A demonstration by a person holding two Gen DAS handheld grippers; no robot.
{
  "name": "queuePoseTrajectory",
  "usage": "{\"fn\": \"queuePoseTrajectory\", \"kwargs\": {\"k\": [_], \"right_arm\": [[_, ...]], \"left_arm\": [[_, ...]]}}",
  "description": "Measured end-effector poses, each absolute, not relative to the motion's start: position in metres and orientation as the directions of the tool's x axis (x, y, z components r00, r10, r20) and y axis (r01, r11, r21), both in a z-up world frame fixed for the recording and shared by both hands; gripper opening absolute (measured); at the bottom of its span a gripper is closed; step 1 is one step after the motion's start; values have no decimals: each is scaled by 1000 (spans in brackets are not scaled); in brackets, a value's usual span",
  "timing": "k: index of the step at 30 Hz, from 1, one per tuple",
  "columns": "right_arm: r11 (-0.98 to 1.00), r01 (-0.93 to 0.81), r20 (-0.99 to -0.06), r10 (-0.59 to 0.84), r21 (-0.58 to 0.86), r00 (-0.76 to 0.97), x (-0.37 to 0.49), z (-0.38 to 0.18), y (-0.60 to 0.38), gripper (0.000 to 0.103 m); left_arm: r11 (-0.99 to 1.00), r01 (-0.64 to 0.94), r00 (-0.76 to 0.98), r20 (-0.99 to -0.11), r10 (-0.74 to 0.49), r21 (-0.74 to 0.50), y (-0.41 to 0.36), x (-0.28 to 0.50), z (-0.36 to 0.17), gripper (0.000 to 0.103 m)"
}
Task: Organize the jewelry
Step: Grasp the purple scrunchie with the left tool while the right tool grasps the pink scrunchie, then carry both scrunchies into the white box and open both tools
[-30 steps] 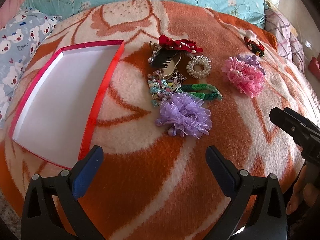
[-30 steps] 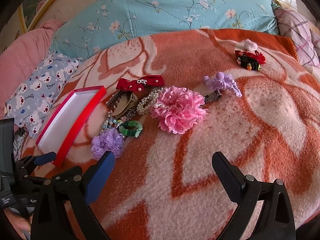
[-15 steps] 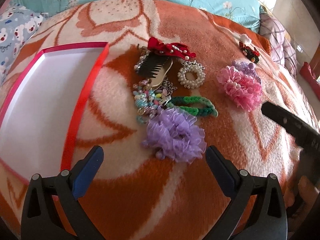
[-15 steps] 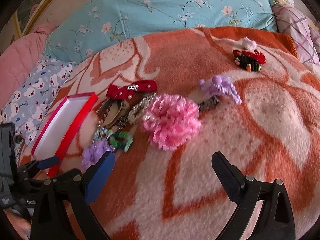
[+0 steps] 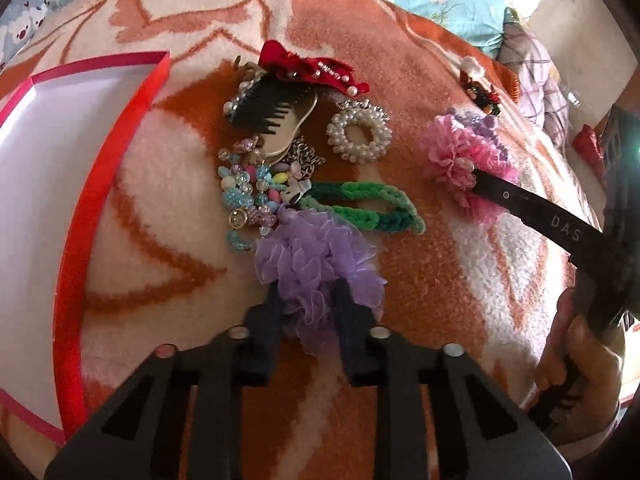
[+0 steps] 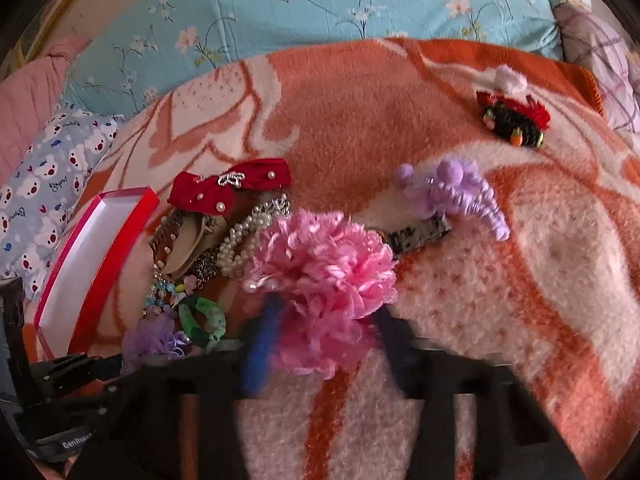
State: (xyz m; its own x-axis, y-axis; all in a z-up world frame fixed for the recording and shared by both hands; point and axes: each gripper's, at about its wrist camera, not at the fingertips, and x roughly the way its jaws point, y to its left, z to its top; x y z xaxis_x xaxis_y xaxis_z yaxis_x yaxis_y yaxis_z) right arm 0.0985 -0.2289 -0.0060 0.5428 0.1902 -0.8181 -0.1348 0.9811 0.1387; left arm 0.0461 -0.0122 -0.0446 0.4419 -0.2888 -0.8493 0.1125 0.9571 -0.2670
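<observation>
Two hair flowers gripped for boxing

Left gripper [image 5: 306, 300], jaws just closed, pinches the purple organza scrunchie [image 5: 316, 264]; right gripper [image 6: 324, 320] likewise clamps the pink flower scrunchie [image 6: 324, 268] (both on the blanket [image 5: 420, 320], for lifting); red-rimmed box [image 5: 72, 240] waits left.

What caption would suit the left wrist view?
Left hand-held gripper closing on a purple ruffled scrunchie beside an open red box.

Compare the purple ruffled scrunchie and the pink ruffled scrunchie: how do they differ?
The purple scrunchie is sheer, pale gauze; the pink scrunchie is denser, brighter, with lacy frills and small pearls. The purple one lies nearest the red box, beside the beads; the pink one lies farther away, by the lilac hair tie. The left gripper has just closed on the purple one, the right gripper on the pink. Both rest on the blanket.
</observation>
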Motion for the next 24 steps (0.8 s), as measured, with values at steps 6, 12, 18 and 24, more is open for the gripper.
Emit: {"fn": "queuePoseTrajectory", "kwargs": {"k": [6,12,18,24], "right_arm": [[972,-177,-771,232,157,592,85,16,-226,16],[943,-280,-800,306,181,516,78,13,-194,16],[895,-386,-768,407,226,495,64,25,-151,16],[816,-494,-715,536,302,448,57,33,-94,16]], "left_arm": [[952,127,470,-829,-304,-278,-8,37,-29,11],[960,118,538,-796,-278,-255,13,23,-1,10],[971,44,604,-768,-215,-237,58,12,21,10],[971,-72,638,-759,-131,-228,109,3,27,10]]}}
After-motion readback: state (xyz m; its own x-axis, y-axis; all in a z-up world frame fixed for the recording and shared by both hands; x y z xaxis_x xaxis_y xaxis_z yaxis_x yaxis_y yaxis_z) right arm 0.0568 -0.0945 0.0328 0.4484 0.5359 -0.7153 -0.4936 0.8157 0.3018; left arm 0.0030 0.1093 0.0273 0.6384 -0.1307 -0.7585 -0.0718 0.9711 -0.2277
